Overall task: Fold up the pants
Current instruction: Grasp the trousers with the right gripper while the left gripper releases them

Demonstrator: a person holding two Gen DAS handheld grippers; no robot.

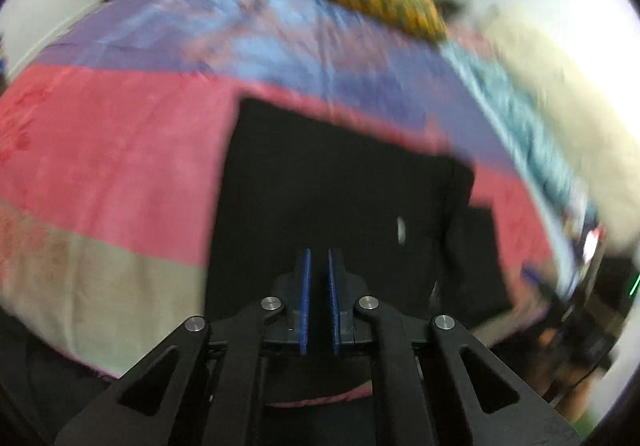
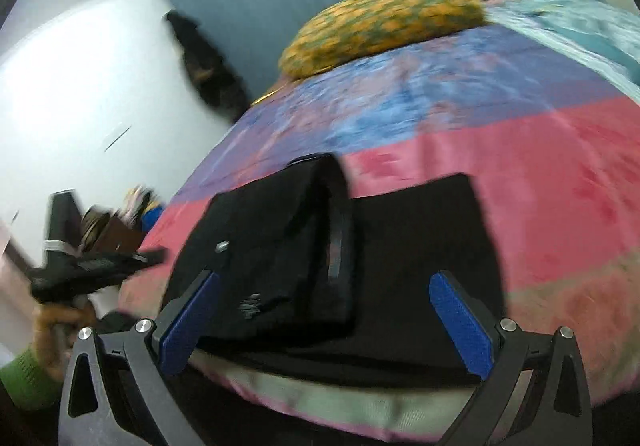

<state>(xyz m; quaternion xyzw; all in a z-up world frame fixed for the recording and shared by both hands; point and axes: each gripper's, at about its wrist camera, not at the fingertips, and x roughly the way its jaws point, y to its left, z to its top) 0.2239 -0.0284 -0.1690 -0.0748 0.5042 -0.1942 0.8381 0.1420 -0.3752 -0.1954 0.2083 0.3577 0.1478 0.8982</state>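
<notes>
We see black pants (image 2: 400,266) lying on the pink band of a striped bedspread (image 2: 520,166) in pink, blue-purple and beige bands, close to the bed's near edge. Part of the pants is doubled over: a folded flap (image 2: 280,246) sits on their left part in the right wrist view, a small white mark on it. Frames are blurry.

Left gripper (image 1: 318,258): blue-padded fingers (image 1: 306,294) nearly together, only a thin gap, nothing between them, over the near part of the pants (image 1: 340,186). We cannot tell if it touches the cloth.

Right gripper (image 2: 324,286): blue pads (image 2: 460,322) spread wide, straddling the near edge of the pants, nothing pinched; contact unclear.

In the right wrist view, the left gripper (image 2: 100,266) sits beside the bed's left edge, held by a hand (image 2: 48,330) with a green sleeve (image 2: 24,378).

An orange-and-green patterned pillow (image 2: 384,18) rests at the far edge of the bed; a light blue cloth (image 2: 580,34) lies at the far right corner.
</notes>
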